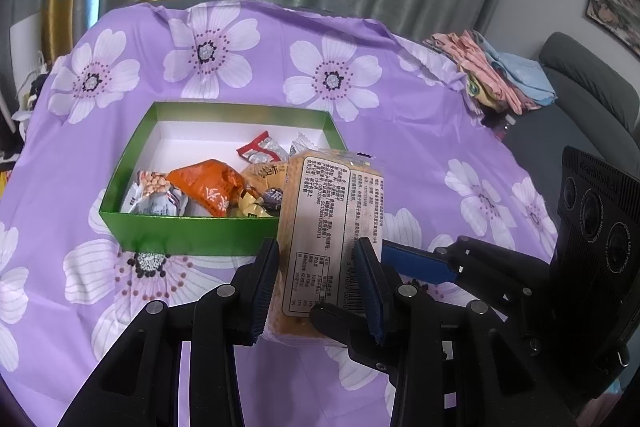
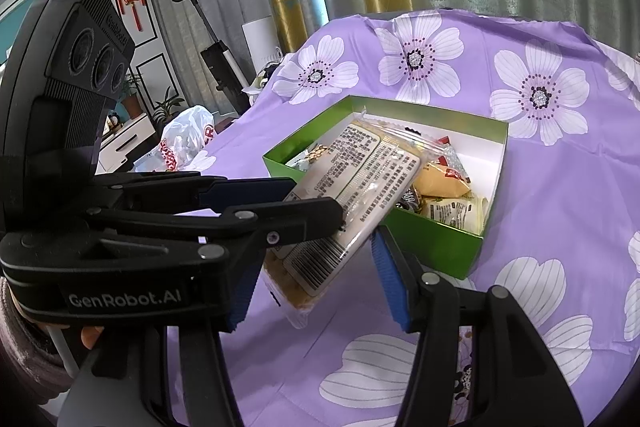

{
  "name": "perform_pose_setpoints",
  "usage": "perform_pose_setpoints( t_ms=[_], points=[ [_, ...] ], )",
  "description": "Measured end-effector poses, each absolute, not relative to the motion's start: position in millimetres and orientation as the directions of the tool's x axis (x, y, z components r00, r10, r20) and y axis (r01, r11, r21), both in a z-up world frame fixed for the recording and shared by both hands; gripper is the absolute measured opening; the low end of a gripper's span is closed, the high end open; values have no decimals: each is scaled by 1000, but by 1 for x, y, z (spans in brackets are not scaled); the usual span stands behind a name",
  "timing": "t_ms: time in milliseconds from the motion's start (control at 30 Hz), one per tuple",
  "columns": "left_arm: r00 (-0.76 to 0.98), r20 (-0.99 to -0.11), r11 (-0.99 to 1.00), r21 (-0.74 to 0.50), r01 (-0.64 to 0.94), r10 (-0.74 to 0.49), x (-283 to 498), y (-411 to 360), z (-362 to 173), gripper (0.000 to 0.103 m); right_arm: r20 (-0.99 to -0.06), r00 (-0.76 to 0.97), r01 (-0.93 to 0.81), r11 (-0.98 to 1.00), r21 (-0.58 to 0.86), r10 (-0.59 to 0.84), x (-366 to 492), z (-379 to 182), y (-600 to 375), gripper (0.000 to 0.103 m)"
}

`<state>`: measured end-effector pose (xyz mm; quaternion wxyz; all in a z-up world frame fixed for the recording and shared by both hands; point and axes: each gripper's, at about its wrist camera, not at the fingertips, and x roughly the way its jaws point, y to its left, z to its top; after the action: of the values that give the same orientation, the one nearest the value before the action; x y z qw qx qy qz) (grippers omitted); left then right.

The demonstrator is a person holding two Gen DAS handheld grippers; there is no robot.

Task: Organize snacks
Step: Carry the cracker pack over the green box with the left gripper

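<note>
A flat cracker pack (image 1: 320, 211) with a printed label hangs tilted over the near right corner of a green box (image 1: 192, 233). My left gripper (image 1: 318, 245) is shut on the pack's lower half. The box holds several snack packets, among them an orange one (image 1: 208, 183) and a peanut one (image 1: 156, 191). In the right wrist view the left gripper (image 2: 316, 199) comes in from the left and clamps the pack (image 2: 360, 175) in front of the box (image 2: 440, 247). The pack's bottom end lies between the blue pads (image 2: 390, 279) of my right gripper (image 2: 316, 267), which stands open with a gap beside the pack.
A purple flowered cloth (image 1: 360, 107) covers the table. A pile of folded fabrics (image 1: 500, 71) sits at its far right edge beside a grey sofa (image 1: 580, 95). Past the left edge are a white plastic bag (image 2: 188, 139) and an upright vacuum (image 2: 220, 59). Curtains hang behind.
</note>
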<state>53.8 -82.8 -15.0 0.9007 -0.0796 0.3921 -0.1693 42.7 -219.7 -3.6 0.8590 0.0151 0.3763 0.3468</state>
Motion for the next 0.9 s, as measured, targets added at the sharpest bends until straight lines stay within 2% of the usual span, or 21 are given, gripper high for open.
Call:
perform_pose_setpoints(
  t_ms=[900],
  points=[
    [637,-678,930,-274,244,-366,55,-84,-15,39,-631,482,-580,761,290,608,56,-2,-222,55]
  ],
)
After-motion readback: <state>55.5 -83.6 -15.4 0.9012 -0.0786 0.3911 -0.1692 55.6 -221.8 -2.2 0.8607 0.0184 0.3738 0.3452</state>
